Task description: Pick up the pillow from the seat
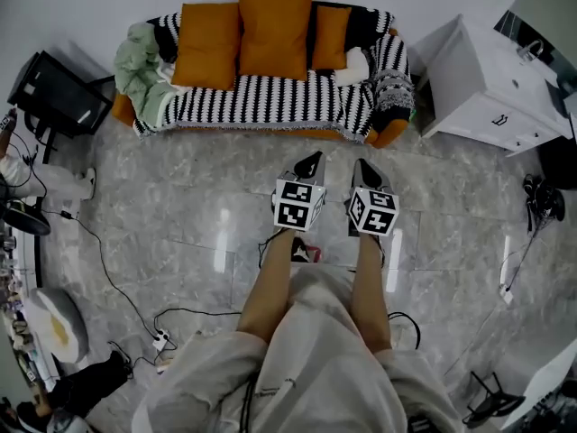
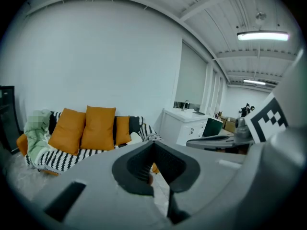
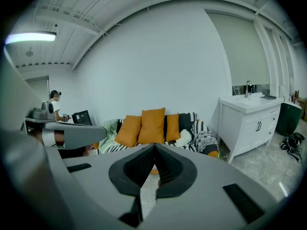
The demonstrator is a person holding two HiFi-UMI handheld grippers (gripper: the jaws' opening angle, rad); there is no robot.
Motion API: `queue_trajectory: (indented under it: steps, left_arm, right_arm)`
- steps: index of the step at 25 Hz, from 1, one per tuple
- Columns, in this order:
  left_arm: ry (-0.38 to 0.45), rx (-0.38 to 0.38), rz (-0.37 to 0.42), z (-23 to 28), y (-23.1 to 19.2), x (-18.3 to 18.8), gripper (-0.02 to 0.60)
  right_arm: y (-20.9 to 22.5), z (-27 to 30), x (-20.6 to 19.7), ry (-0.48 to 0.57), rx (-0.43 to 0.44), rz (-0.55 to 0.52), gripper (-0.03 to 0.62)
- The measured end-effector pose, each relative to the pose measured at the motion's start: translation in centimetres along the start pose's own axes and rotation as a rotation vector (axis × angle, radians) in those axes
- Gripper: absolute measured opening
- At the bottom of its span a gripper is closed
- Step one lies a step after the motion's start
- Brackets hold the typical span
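Against the back edge of the sofa, three orange pillows were seen propped upright in the head view: left pillow, middle pillow, right pillow. The middle one stood tallest. The left gripper and right gripper were held side by side over the floor, well apart from the sofa's front edge and pointed at it.

Left gripper view: the jaws of the left gripper were found closed tip to tip, with nothing between them. All three pillows were sighted up and left of the tips, the middle pillow among them.

Right gripper view: the right gripper was likewise shut and empty. The middle pillow was lined up just above its tips.

Handling, as judged: light, soft and compressible, with a fabric cover that is not slippery and nothing fragile. A pinch on the flat face would likely be lost in the filling. A hold on the top edge or an upper corner is preferred, one gripper per corner if sag is to be avoided. Both sets of jaws would need to be opened first.
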State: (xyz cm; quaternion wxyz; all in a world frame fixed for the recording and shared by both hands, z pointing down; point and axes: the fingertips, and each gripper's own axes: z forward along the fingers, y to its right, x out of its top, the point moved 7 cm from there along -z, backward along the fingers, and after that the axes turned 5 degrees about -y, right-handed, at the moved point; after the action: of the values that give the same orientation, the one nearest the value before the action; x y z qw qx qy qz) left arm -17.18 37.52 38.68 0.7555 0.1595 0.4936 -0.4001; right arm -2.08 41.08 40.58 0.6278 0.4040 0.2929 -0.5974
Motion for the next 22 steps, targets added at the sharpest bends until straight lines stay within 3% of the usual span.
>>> queue_trajectory:
  steps: [8,12,16,22]
  left_arm:
    - [0.012,-0.017,-0.023,-0.7,-5.2,1.0,0.009]
    - [0.062,0.004,-0.035,-0.9,-5.8,1.3,0.009]
    - [0.05,0.002,-0.033,-0.7,-6.3,0.8,0.009]
    - [0.073,0.036,-0.024,-0.6,-8.6,1.6,0.009]
  right_arm:
    - [-3.1,2.8,1.6,-0.001,-0.019,-0.059,0.008]
    - [-3.2,3.3,1.8,0.001,-0.024,-0.066,0.008]
    - [-2.9,4.2,1.2,-0.018,-0.029,-0.058,0.008]
    - [-3.9,7.1,3.1,0.011,0.03,-0.051,0.008]
